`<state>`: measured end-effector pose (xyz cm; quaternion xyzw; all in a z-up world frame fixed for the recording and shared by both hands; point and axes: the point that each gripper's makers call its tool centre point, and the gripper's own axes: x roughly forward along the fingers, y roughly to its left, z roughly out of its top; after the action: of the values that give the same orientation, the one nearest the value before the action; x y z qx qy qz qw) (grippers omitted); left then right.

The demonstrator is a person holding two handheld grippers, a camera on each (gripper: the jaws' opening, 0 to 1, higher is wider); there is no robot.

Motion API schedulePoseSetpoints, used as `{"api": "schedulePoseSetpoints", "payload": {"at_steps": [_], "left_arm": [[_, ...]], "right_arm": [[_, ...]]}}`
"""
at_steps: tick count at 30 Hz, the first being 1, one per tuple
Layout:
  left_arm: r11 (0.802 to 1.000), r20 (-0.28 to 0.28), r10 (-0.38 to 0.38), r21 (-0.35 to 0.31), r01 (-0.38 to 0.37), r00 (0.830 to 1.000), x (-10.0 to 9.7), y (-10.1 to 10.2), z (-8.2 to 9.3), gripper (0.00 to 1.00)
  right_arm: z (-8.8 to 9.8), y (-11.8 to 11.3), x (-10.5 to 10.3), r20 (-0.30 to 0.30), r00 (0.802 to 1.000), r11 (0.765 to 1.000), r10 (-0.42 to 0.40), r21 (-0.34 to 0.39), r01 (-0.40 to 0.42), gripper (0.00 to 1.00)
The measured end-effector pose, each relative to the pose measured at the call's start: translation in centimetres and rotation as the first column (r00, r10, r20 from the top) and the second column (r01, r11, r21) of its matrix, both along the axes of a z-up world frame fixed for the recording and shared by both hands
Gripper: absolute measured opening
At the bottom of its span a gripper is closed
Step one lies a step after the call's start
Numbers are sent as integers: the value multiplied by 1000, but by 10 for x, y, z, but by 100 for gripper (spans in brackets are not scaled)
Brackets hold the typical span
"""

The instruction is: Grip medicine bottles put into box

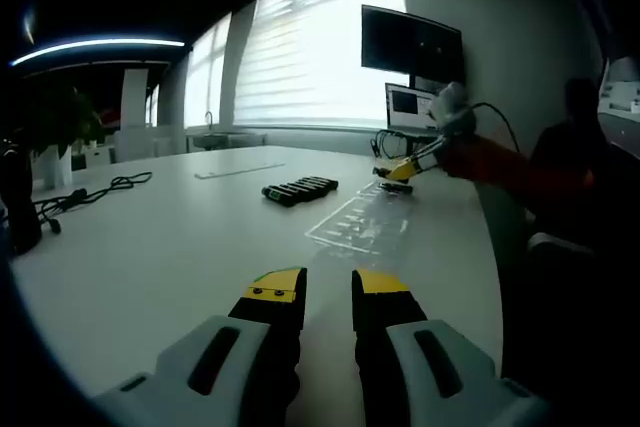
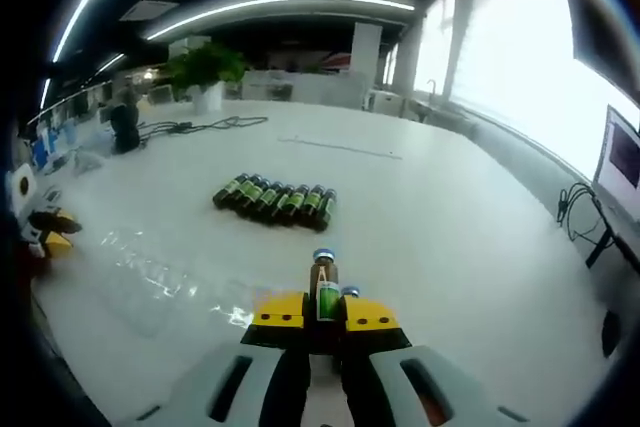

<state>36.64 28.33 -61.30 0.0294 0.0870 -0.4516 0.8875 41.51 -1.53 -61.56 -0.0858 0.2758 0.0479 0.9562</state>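
Step in hand: carry phase. One small dark glass medicine bottle with a green label and a blue cap (image 2: 322, 287) is pinched between the yellow-tipped jaws of the right gripper (image 2: 323, 315). The bottle stands upright in the grip, its cap clear above the jaw tips. A second blue cap (image 2: 349, 292) is seen just beside it, behind the right jaw; whether it belongs to another bottle held or standing there cannot be told.

The remaining stock, a row of dark green-labelled medicine bottles lying side by side (image 2: 276, 201), rests on the white table (image 2: 420, 217), well ahead of the right gripper. The same row is seen in the left gripper view (image 1: 299, 189).

The clear plastic compartment box (image 1: 362, 219) lies flat on the table, between the row and the table edge. In the right gripper view it appears as a faint glare patch (image 2: 150, 272), left of the held bottle and near it.

The left gripper (image 1: 328, 292) hovers over bare table, jaws spread with a gap between them, nothing held. The box lies ahead of it and to the right.

Judgement: the next move calls for the held bottle to be brought over a free compartment and lowered before release. Compartment edges are hard to see, so placement should be slow.
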Motion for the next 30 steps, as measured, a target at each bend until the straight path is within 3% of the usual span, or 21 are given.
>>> {"api": "schedulePoseSetpoints", "payload": {"at_steps": [30], "left_arm": [[1000, 0, -3, -2, 3, 1000, -1, 0, 0, 12]], "right_arm": [[-11, 2, -7, -39, 999, 999, -28, -32, 27, 7]]}}
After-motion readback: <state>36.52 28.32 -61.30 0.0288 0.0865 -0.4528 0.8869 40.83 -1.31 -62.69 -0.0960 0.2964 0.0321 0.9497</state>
